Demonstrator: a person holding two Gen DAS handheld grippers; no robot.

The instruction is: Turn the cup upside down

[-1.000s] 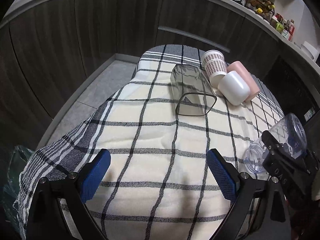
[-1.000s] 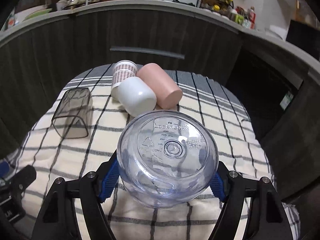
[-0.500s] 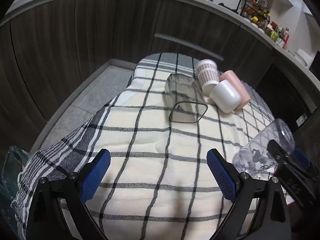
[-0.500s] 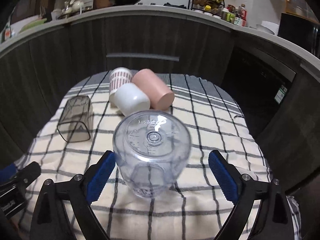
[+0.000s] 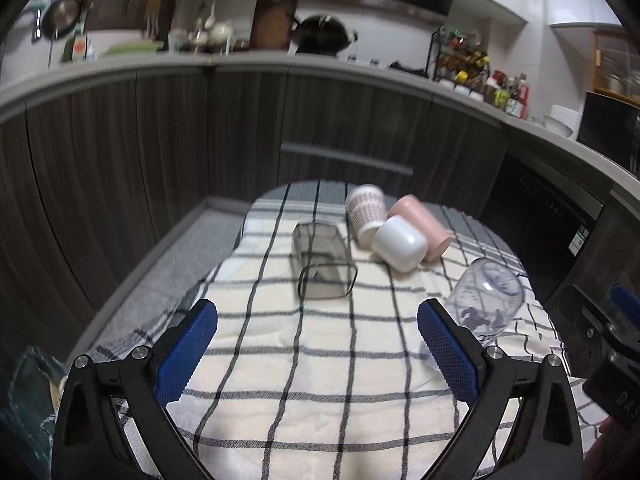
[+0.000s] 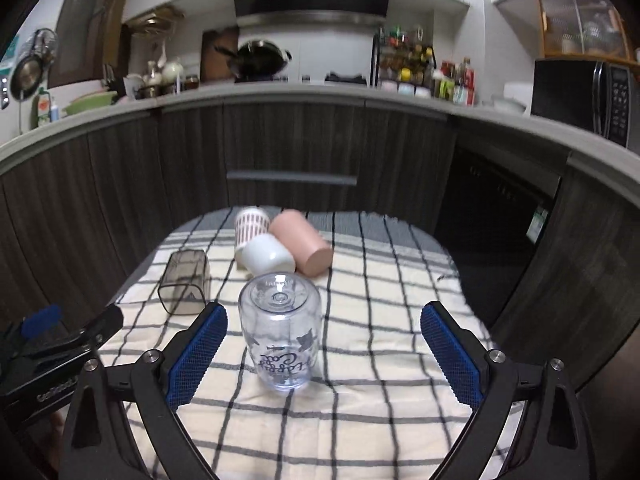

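A clear plastic cup (image 6: 282, 334) with dark print stands upside down on the checked cloth, base up. It also shows in the left wrist view (image 5: 486, 298) at the right. My right gripper (image 6: 322, 354) is open and empty, drawn back from the cup, which sits between and beyond its blue pads. My left gripper (image 5: 316, 350) is open and empty over the near cloth. The right gripper's body (image 5: 608, 356) shows at the left view's right edge.
A smoky square cup (image 5: 322, 266) lies on its side mid-cloth. A patterned cup (image 5: 366, 214), a white cup (image 5: 400, 242) and a pink cup (image 5: 422, 222) lie together behind. Dark cabinets (image 6: 300, 148) curve round the cloth-covered table (image 6: 392, 396).
The right gripper opened and let go of the clear cup, which now stands base up on the cloth. Both grippers pulled back and tilted up.
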